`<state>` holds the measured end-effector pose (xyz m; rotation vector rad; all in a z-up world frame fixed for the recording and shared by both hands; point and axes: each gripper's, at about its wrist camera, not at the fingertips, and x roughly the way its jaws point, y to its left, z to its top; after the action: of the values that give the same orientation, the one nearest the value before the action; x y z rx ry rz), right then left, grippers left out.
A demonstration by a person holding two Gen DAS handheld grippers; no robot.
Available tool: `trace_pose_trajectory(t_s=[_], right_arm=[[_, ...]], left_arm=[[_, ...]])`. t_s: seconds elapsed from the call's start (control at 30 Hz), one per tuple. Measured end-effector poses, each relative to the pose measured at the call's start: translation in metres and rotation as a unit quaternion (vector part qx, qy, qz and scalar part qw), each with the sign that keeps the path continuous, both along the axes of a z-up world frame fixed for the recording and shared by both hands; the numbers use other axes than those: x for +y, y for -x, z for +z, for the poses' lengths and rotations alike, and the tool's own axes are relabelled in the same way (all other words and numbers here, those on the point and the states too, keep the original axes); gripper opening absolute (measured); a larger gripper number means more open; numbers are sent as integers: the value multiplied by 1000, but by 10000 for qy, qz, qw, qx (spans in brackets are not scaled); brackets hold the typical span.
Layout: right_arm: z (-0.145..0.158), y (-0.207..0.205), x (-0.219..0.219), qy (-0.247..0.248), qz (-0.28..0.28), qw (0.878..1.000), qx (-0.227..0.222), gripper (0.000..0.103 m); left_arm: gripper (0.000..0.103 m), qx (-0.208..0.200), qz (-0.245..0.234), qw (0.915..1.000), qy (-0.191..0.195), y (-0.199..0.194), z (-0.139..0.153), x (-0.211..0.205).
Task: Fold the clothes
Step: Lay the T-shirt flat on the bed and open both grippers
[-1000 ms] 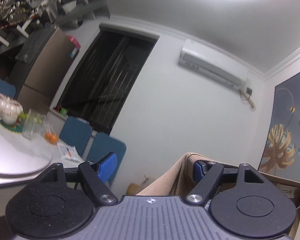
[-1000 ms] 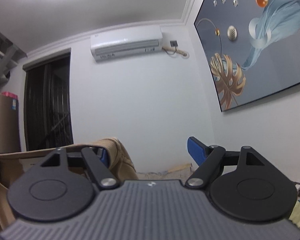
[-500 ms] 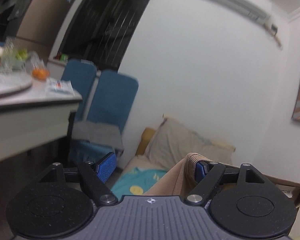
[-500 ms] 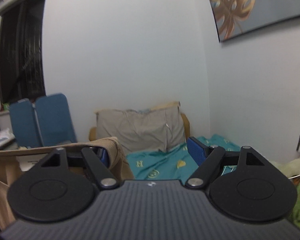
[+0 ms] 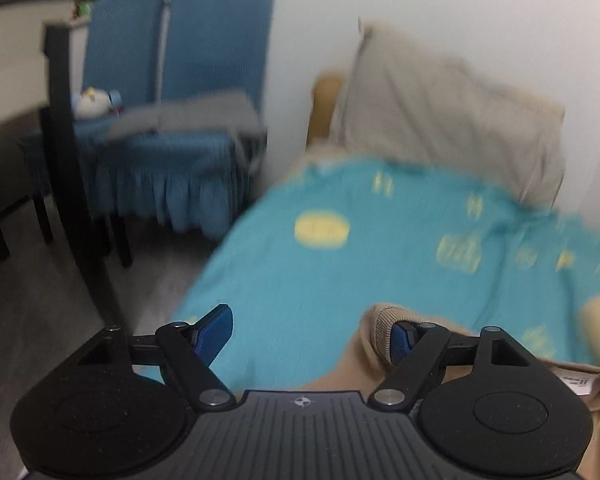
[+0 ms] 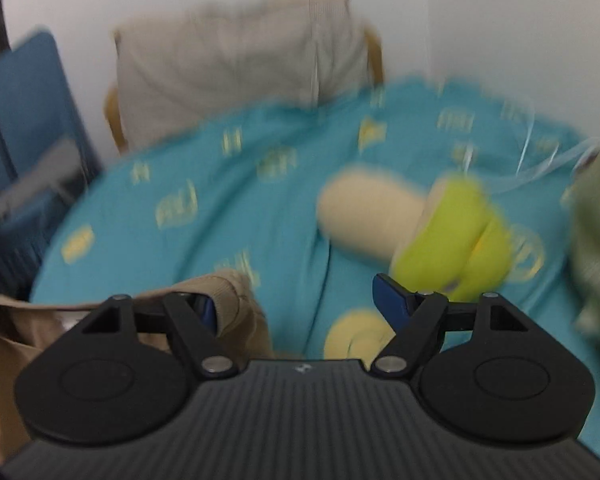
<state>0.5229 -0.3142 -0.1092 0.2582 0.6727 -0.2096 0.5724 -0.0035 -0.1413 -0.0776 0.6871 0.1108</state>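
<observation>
Two handheld claws pointed toward a bed [image 5: 300, 280] covered in a teal sheet with yellow prints. Both views were blurred.

A tan knitted garment [image 5: 380, 330] hung between the claws. The left claw [image 5: 312, 328] stood with its jaws wide apart, the garment's ribbed edge draped over its right finger only. The right claw [image 6: 296, 300] also stood apart, with the same ribbed edge [image 6: 228, 292] hooked over its left finger. Neither claw pinched the cloth.

Ahead of the right claw, a cream bolster [image 6: 368, 216] and a lime-green plush toy [image 6: 460, 236] lay on the sheet. A beige pillow [image 5: 452, 120] leaned against the wall beyond both claws. Blue chairs [image 5: 180, 80] stood ahead-left of the left claw.

The knit looked soft, light and limp, likely to sag and slip off an unclamped finger. The firmer ribbed hem seemed the best place to grip.
</observation>
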Motion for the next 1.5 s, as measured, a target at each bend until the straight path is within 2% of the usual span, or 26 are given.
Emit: trace_pose_trajectory(t_s=[0.03, 0.07, 0.13, 0.2, 0.27, 0.37, 0.47, 0.53, 0.6, 0.73, 0.9, 1.0, 1.07, 1.23, 1.37, 1.5], right_arm=[[-11, -8, 3, -49, 149, 9997, 209, 77], [-18, -14, 7, -51, 368, 9986, 389, 81], [-20, -17, 23, 53, 946, 9936, 608, 90], [-12, -15, 40, 136, 1405, 9882, 587, 90], [2, -5, 53, 102, 1656, 9851, 453, 90], [33, 25, 67, -104, 1650, 9862, 89, 90], [62, 72, 69, -211, 1510, 9879, -291, 90], [80, 110, 65, -319, 1341, 9894, -449, 90], [95, 150, 61, -438, 1162, 9907, -556, 90], [109, 231, 47, -678, 729, 9934, -571, 90], [113, 316, 29, -1209, 327, 9898, -682, 90], [108, 338, 13, -1616, 201, 9840, -726, 90], [102, 346, 3, -1825, 42, 9801, -776, 90], [87, 338, -12, -2188, -66, 9728, -754, 90], [72, 318, -16, -2344, -126, 9701, -619, 90], [58, 299, -20, -2498, -186, 9669, -483, 90]], left_arm=[[79, 224, -112, 9996, -109, -7, -8, -2], [79, 441, -251, 9985, -200, -14, -15, -5], [81, 595, -449, 9971, -148, -18, -15, -4], [92, 836, -754, 9934, 209, -17, -6, 0], [92, 1043, -1033, 9875, 577, -8, 7, 3], [102, 730, -1145, 9893, 524, 25, 42, 6], [103, 259, -1272, 9909, 346, 71, 75, 10], [103, 20, -1232, 9916, 382, 108, 97, 11], [103, -33, -1073, 9922, 635, 147, 112, 20], [103, -33, -630, 9903, 1238, 216, 124, 42], [98, 71, 80, 9796, 2007, 273, 115, 87], [93, 220, 476, 9658, 2541, 286, 101, 113], [89, 276, 634, 9591, 2745, 286, 89, 123], [78, 263, 1040, 9480, 2998, 258, 50, 134], [61, 307, 1306, 9313, 3386, 213, 9, 134], [60, 207, 1612, 9151, 3689, 170, -24, 135]])
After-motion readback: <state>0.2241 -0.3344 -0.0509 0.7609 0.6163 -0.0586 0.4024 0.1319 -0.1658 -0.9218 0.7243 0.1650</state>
